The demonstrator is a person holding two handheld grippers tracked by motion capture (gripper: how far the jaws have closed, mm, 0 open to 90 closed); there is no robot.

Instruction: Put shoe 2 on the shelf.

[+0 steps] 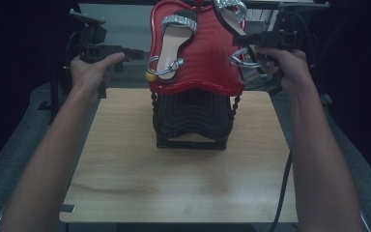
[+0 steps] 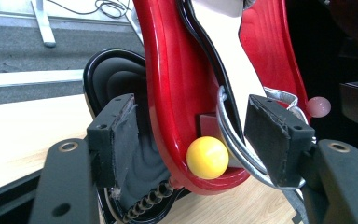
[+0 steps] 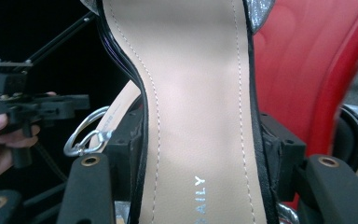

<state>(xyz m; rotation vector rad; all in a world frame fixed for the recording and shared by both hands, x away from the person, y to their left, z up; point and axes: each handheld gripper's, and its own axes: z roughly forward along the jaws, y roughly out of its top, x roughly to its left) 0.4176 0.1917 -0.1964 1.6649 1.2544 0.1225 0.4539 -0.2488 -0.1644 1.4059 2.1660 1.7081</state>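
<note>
Sandal [image 3: 200, 107] sitting clamped btwn right gripper [image 3: 205, 154] pads, at 1 o'clock over red rack [image 1: 203, 53]; left gripper [image 2: 205, 140] hovering w/ fingers apart.

A light wooden tabletop [image 1: 174, 183] sits on grey carpeted flooring [image 1: 9, 159]; cables [image 2: 107, 5] trail beside a metal stand leg [image 2: 42, 23].

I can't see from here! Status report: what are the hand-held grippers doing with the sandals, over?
Right hand-held gripper clamped on one sandal, lifted off red rack tier. Left hand-held gripper open around other sandal's heel. Nothing blocking.
</note>
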